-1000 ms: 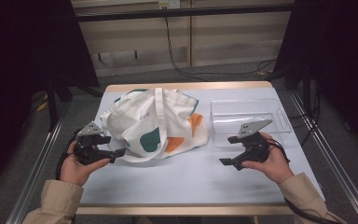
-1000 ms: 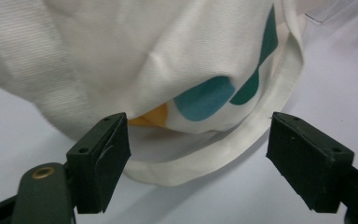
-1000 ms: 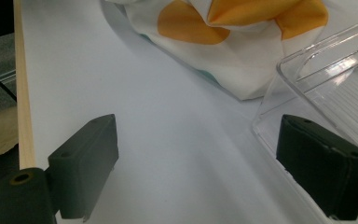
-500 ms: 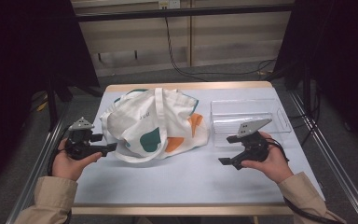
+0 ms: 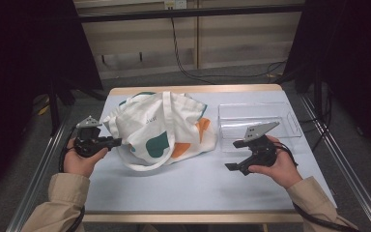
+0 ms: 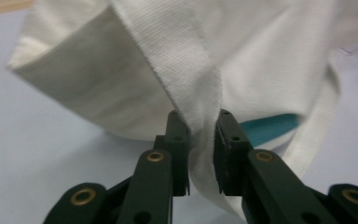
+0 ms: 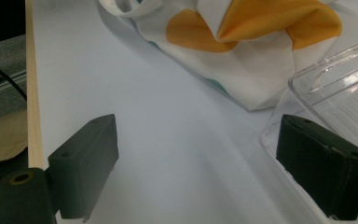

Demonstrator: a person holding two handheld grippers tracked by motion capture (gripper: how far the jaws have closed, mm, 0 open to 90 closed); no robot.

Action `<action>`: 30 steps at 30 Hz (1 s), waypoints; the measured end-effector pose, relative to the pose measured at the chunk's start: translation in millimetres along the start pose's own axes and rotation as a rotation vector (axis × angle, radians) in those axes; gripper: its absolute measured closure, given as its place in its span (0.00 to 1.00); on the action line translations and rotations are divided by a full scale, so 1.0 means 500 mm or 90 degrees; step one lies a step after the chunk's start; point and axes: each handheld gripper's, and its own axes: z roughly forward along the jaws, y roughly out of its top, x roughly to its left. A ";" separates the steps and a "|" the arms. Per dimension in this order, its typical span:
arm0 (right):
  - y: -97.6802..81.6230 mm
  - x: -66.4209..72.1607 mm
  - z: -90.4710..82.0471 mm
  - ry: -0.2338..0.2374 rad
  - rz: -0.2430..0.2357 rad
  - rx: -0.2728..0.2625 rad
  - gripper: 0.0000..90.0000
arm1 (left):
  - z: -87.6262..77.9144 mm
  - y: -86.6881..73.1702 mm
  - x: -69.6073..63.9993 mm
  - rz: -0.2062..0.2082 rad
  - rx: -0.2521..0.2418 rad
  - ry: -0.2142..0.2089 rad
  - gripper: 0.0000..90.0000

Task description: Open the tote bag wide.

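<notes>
Your left gripper has just been closing, and its jaws now pinch a fold of the white tote bag at the bag's left edge, at about nine o'clock on the cloth in the high view. In the left gripper view the two black pads press the fabric from both sides, with a sliver of teal print showing at three o'clock behind them.

The bag lies slumped on the pale blue table, its handles draped over its front, teal and orange patches facing you. Your right gripper rests in your hand well apart from the bag, at roughly four o'clock from it, jaws spread wide and holding nothing. In the right gripper view its pads frame bare tabletop, the bag's orange corner at twelve o'clock and the clear plastic tray at three o'clock.

The bag's contents, if any, are hidden by the cloth; its small printed lettering is too small to read.
</notes>
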 end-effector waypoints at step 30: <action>0.165 0.014 0.148 -0.008 -0.009 -0.052 0.35 | 0.043 -0.043 -0.105 0.105 0.043 -0.077 0.92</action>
